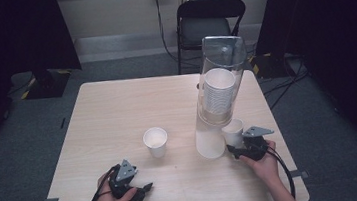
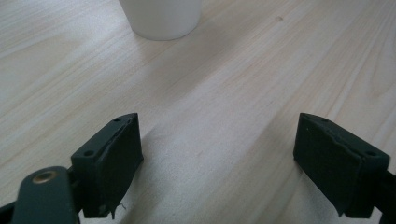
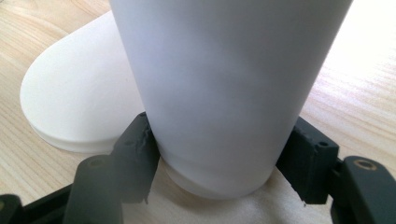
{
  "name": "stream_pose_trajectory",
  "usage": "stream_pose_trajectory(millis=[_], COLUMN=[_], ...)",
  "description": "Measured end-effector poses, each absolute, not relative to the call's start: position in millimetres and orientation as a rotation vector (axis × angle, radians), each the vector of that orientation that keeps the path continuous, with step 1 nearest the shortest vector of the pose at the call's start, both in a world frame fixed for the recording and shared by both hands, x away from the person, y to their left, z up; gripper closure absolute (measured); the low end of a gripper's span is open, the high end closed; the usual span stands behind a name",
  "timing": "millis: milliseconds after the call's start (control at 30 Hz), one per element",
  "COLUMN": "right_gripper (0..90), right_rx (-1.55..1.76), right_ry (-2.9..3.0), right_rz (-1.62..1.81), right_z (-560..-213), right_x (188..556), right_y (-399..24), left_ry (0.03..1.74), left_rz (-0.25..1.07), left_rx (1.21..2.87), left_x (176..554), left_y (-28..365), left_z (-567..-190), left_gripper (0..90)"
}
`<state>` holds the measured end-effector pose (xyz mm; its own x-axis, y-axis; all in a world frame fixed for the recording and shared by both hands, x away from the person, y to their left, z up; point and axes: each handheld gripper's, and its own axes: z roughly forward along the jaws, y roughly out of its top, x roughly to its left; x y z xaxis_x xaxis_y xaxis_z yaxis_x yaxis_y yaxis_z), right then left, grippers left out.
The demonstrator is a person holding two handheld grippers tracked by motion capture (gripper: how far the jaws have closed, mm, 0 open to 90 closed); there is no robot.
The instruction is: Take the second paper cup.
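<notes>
A clear tube dispenser (image 1: 218, 91) holding a stack of white paper cups stands on a white round base (image 3: 74, 102) at the table's right. My right gripper (image 1: 235, 147) is shut on a white paper cup (image 1: 233, 132) just right of that base. In the right gripper view the jaws press both sides of this cup (image 3: 224, 93) near its bottom. A second white paper cup (image 1: 155, 140) stands upright and alone mid-table. My left gripper (image 1: 143, 190) lies open near the front edge, its jaws wide apart over bare wood (image 2: 217, 158), with that cup (image 2: 161, 16) ahead of it.
The light wooden table (image 1: 117, 107) has bare room across its left and far half. A black folding chair (image 1: 211, 24) stands behind the far edge. Dark curtains hang at both sides, and cables run over the grey floor.
</notes>
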<state>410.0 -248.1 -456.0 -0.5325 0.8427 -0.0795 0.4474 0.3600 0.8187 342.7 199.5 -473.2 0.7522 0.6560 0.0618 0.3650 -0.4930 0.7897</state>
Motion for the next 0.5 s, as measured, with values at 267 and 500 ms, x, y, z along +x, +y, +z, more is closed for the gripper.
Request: stream_pose_trajectory(millis=[267,500], right_gripper=[34.1,27.7], right_rx=[1.136,1.124], right_ry=[2.139,2.130], right_rz=[1.038,1.023], right_z=[-456.5,-456.7], right_x=[410.4,409.1], right_y=[-248.0,-246.8], left_ry=[0.761,0.761], left_rz=[0.457,0.457], left_rx=[2.138,2.138], left_x=[342.8,342.8], left_y=[199.6,199.6], left_z=[-473.1,-473.1], left_gripper=[14.9,14.9])
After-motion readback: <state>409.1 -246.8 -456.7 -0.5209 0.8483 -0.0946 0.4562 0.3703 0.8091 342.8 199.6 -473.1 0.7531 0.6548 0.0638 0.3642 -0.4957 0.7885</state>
